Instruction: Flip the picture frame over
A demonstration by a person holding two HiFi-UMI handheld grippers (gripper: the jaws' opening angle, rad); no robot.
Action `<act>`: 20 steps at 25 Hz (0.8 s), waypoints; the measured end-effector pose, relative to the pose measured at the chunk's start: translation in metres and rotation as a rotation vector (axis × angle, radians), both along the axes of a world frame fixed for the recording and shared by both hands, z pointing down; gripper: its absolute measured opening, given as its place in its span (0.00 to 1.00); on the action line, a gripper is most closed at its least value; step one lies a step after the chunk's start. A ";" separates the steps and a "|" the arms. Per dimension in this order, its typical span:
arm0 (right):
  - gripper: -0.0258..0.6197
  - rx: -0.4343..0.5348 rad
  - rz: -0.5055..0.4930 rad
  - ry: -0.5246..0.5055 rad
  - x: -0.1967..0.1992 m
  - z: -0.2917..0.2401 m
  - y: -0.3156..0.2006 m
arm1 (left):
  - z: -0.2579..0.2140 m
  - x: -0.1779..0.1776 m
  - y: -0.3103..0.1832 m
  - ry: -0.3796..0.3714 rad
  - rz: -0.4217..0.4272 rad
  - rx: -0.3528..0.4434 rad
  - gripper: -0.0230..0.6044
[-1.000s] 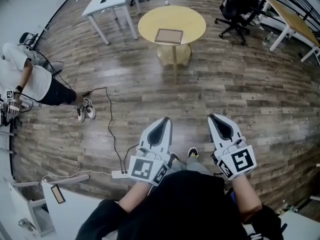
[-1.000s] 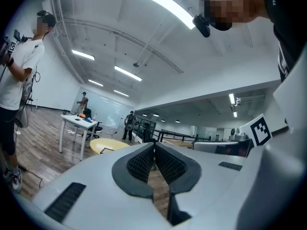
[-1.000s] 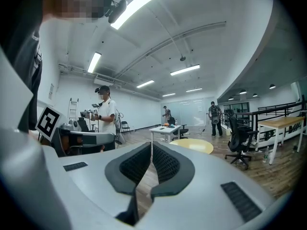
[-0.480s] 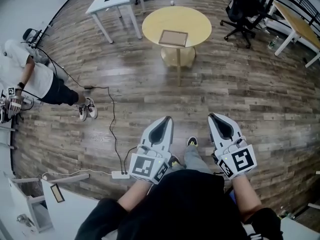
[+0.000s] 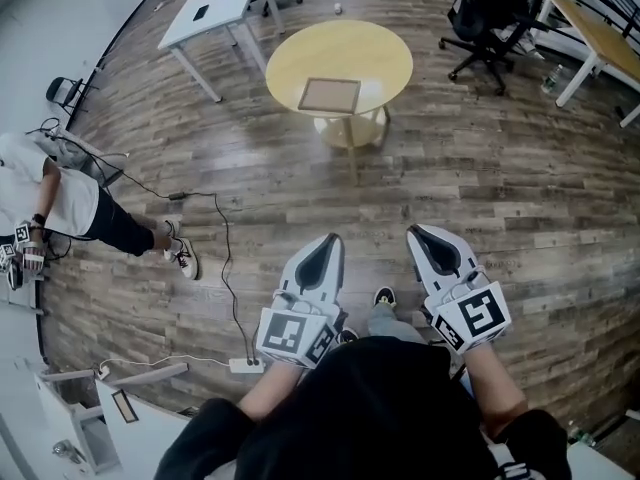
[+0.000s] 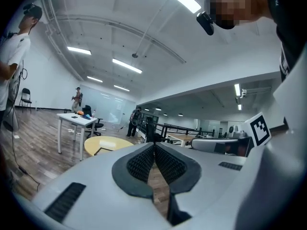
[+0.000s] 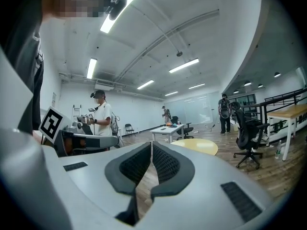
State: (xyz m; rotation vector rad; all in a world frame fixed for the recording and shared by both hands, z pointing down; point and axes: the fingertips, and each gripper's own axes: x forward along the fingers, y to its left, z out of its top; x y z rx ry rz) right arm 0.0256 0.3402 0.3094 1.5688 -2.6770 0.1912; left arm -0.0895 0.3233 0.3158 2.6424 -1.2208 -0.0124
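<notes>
A picture frame lies flat on a round yellow table far ahead in the head view; the tabletop also shows in the left gripper view and the right gripper view. My left gripper and right gripper are held side by side close to my body, well short of the table. Both point level over the wood floor. Each has its jaws shut with nothing between them, as the left gripper view and right gripper view show.
A white desk stands left of the round table, black office chairs and a wooden desk to its right. A cable and power strip lie on the floor. A person is at the left.
The view has shifted forward and the round table with the frame now sits a little nearer and lower in the head view. Both grippers keep their shut pose in front of my body.
</notes>
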 end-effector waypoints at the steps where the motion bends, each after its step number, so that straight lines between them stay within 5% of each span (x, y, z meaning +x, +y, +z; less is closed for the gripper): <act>1: 0.08 -0.003 -0.002 -0.009 0.008 0.001 -0.008 | 0.002 0.007 -0.008 -0.006 -0.005 -0.006 0.08; 11: 0.08 0.034 -0.031 -0.017 0.047 0.001 -0.071 | 0.003 0.039 -0.066 -0.058 -0.033 -0.002 0.08; 20: 0.08 0.011 -0.020 -0.003 0.037 0.015 -0.131 | 0.015 0.028 -0.131 -0.062 -0.020 -0.003 0.08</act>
